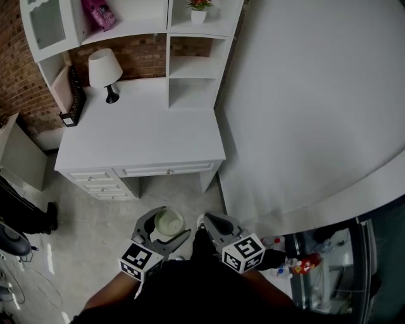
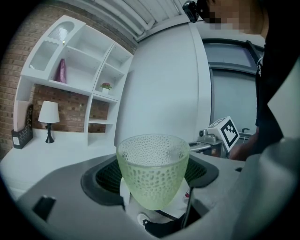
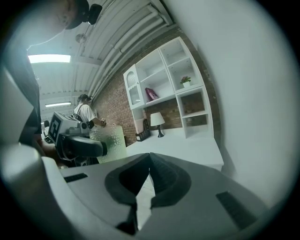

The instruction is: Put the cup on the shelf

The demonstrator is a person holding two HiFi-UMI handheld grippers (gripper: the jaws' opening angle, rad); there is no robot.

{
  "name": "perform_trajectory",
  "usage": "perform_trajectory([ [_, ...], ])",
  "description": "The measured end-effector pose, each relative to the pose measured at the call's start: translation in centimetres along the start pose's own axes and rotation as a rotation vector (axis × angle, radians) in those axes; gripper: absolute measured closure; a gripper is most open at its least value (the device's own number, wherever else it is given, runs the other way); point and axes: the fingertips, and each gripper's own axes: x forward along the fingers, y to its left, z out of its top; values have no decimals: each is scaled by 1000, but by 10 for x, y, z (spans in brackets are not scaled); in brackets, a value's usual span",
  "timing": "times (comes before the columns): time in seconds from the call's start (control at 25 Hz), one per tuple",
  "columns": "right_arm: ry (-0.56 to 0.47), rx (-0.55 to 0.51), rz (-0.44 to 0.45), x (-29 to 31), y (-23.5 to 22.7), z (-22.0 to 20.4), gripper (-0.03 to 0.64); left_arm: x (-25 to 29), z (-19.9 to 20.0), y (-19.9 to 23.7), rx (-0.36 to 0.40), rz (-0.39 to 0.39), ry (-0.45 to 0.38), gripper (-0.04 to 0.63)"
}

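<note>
Nearest the person, the left gripper (image 1: 168, 226) has its fingers (image 2: 104, 180) clamped on the sides of the cup (image 2: 153, 168), a pale green, dimpled glass held upright and low, close to the body and over the floor. Just beside it, the right gripper (image 3: 149, 161) carries nothing: its fingers (image 3: 164, 176) meet at the tips with no object between them.

The step in hand looks like the carry. The cup is gripped but well short of the white tabletop (image 1: 145, 133) and farther again from the shelf (image 1: 193, 63) that stands on its back edge. The next move calls for bringing the cup forward and up, keeping it level, into one of the open compartments, then setting its base flat before the fingers part.

The cup's base is hidden behind the gripper body, so how deep the grip sits is unclear. I cannot tell whether the cup holds anything. The shelf's top is cut off in the head view, and a plant (image 1: 199, 9) and a pink bag (image 1: 99, 14) fill part of the upper level. Which compartment is meant cannot be told.
</note>
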Motion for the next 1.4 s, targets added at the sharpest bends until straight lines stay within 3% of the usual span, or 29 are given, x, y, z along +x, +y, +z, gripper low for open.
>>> perform_trajectory([
  [0.28,-26,-6,39,43,-48,24,612,43,12,39,8,41,-4,212],
  [0.92,-28,-43,168,173,-201,115,612,184,86,151,10,182,-33,212],
  [1.24,-84,-13,135,194,-279,152,612,242,107,187,26,196,-33,212],
  [1.4,-80,4,137,202,-286,153,612,255,108,199,33,183,-16,212],
])
